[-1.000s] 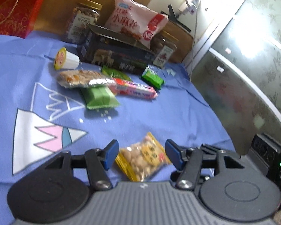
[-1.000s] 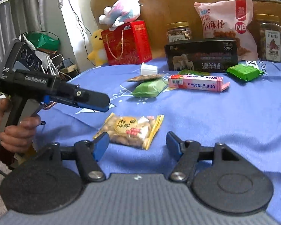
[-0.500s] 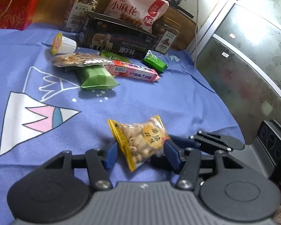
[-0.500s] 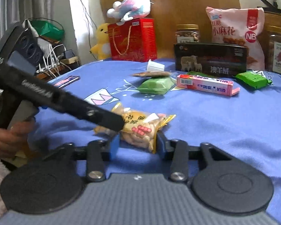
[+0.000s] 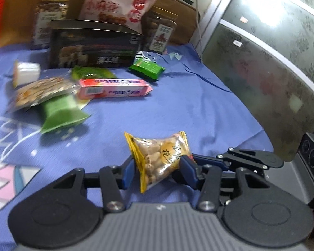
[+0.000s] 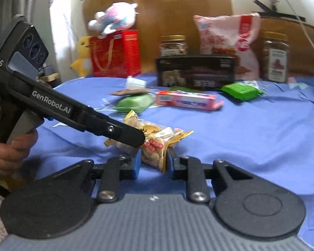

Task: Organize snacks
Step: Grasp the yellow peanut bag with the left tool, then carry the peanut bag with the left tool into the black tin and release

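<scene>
Left gripper: jaws closing, blue pads pressed on either side of the yellow-edged peanut packet. Right gripper: jaws closing too, pads against the packet's opposite end. Both grip the one packet, approaching from roughly opposite sides.

Peanut packet: clear film with yellow crimped ends, tilted, apparently raised a little off the near part of the blue cloth-covered surface; whether a corner touches the cloth cannot be told.

Step in hand: pick-up of the stray packet, judged an early stage of the sorting, since it sits well apart from the other snacks.

Next move, as a judgement: one gripper should let go so the other can carry the packet toward the group; pulling from both ends risks tearing the film.

Further out, mid-surface cluster: pink wafer pack, pale green pouch under a clear nut bar packet, dark green packet, bright green packet, small white cup on its side.

Back row: black box, pink snack bag leaning behind it, left nut jar and right nut jar either side.

Periphery: red gift bag, plush toy on top of it, a person's hand on the left gripper's handle.
</scene>
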`<action>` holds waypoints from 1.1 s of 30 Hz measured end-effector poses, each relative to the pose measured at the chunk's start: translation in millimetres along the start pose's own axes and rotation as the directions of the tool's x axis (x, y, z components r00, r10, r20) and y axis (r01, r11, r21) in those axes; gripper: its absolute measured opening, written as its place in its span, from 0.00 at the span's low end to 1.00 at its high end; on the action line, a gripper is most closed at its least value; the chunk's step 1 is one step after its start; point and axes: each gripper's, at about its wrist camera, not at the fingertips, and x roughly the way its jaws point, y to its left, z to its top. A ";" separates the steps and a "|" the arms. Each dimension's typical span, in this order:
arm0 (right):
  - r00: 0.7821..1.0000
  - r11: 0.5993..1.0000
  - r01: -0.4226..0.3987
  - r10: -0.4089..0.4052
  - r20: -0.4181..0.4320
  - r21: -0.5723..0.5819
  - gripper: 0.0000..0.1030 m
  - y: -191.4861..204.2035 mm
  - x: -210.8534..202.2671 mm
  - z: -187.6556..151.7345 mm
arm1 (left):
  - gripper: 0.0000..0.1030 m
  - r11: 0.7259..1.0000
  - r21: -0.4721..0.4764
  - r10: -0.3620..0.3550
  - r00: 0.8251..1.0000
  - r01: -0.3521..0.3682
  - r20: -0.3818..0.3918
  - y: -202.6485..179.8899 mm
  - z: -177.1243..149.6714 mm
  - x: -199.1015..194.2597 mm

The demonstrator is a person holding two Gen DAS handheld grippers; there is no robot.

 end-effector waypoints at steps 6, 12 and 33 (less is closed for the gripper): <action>1.000 1.000 0.007 -0.007 -0.008 0.021 0.33 -10.5 0.6 -5.3 | 0.47 1.000 0.018 0.024 1.000 -0.023 -0.016 -2.1 2.9 14.6; 1.000 1.000 -0.001 0.001 -0.008 -0.014 0.36 -9.8 5.6 -5.3 | 0.52 0.999 0.021 0.042 0.999 -0.042 -0.009 1.3 2.2 10.9; 0.986 0.979 0.074 -0.043 0.161 -0.192 0.23 -46.7 77.3 144.7 | 0.40 0.992 0.082 0.070 0.961 -0.095 0.268 31.0 165.8 -0.4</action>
